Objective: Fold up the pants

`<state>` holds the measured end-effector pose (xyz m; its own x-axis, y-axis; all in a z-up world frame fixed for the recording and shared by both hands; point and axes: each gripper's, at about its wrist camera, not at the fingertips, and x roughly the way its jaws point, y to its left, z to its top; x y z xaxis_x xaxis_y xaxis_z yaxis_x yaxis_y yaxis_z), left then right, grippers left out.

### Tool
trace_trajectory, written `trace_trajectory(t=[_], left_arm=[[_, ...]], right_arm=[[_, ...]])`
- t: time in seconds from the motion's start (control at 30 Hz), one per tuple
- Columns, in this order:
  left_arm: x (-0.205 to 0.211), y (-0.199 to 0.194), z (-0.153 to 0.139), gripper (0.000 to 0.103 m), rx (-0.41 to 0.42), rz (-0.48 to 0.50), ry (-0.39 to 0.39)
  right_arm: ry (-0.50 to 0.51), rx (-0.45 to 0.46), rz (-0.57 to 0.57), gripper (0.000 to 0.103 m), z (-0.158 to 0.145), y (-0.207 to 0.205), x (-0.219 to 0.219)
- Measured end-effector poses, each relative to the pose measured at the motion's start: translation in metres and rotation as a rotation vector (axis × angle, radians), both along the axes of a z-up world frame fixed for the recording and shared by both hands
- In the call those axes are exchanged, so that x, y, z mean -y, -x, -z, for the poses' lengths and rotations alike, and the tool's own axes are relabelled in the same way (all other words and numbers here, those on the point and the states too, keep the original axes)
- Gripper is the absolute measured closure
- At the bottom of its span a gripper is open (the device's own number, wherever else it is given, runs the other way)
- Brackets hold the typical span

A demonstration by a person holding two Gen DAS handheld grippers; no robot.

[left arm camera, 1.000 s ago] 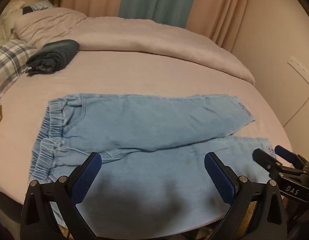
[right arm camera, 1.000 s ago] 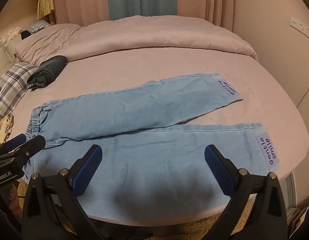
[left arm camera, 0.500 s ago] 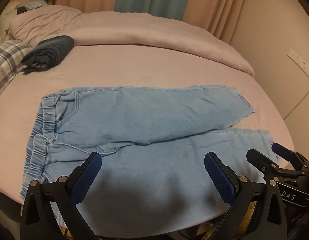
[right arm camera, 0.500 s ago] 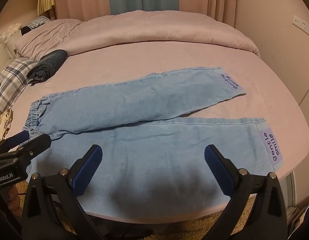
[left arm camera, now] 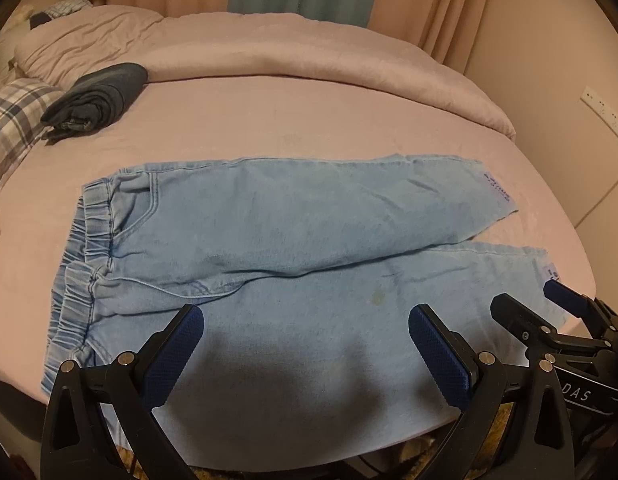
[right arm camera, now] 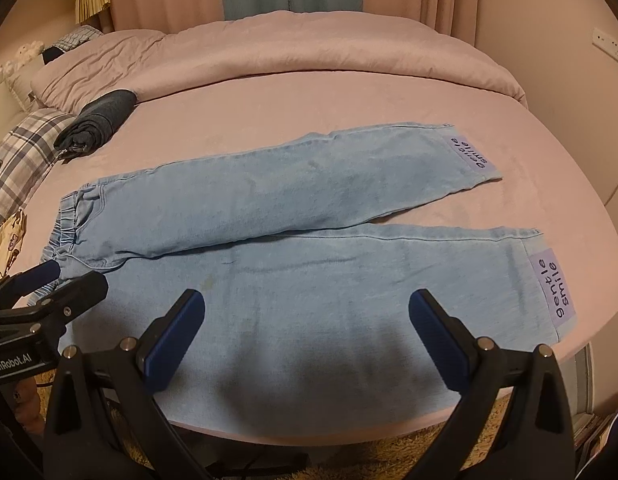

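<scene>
Light-blue denim pants (right arm camera: 309, 240), soft and matt with a gathered elastic waistband (left arm camera: 89, 232) at 9 o'clock and smooth lilac cloth hem patches (right arm camera: 557, 292), lie on a matt, faintly napped pink bedsheet (right arm camera: 269, 120). At 6 o'clock, the left gripper (left arm camera: 305, 348) and right gripper (right arm camera: 307, 332) show matt black plastic frames, ribbed blue rubbery pads (right arm camera: 173, 336) and bright metal pins. A folded dark knit garment (left arm camera: 97, 96) sits at 10 o'clock beside a plaid woven pillow (left arm camera: 13, 116).

"gentle smile": both pant-leg hem patches (right arm camera: 554, 289) | "GenRobot.AI": left tongs (right arm camera: 53, 280) | "DAS": right tongs (left arm camera: 549, 304)
</scene>
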<state>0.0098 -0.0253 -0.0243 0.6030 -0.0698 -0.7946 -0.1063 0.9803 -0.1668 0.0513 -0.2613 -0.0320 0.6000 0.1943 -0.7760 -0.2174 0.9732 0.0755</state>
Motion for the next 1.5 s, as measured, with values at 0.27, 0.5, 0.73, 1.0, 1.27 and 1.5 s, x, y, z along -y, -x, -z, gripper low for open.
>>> trace_trajectory(t=[0.27,0.5,0.73,1.0,1.27,1.5], left_arm=[[-0.003,-0.001,0.002,0.001,-0.025,-0.003,0.006],[-0.007,-0.002,0.004,0.001,-0.034,-0.004,0.014],[-0.009,-0.004,0.008,0.001,-0.052,0.000,0.020],[-0.010,-0.004,0.009,0.001,-0.055,0.010,0.024],[-0.012,-0.006,0.012,0.006,-0.046,0.027,0.043],[-0.008,-0.010,0.011,0.006,-0.048,0.045,0.047]], right_arm=[[-0.003,-0.013,0.001,0.002,0.004,0.000,0.000],[0.004,-0.019,0.005,0.004,0.006,-0.001,-0.001],[0.011,-0.031,0.012,0.007,0.007,-0.003,-0.001],[0.011,-0.040,0.015,0.009,0.009,-0.005,0.000],[0.017,-0.041,0.051,0.010,0.008,-0.009,0.009],[0.008,-0.038,0.099,0.011,0.007,-0.010,0.024]])
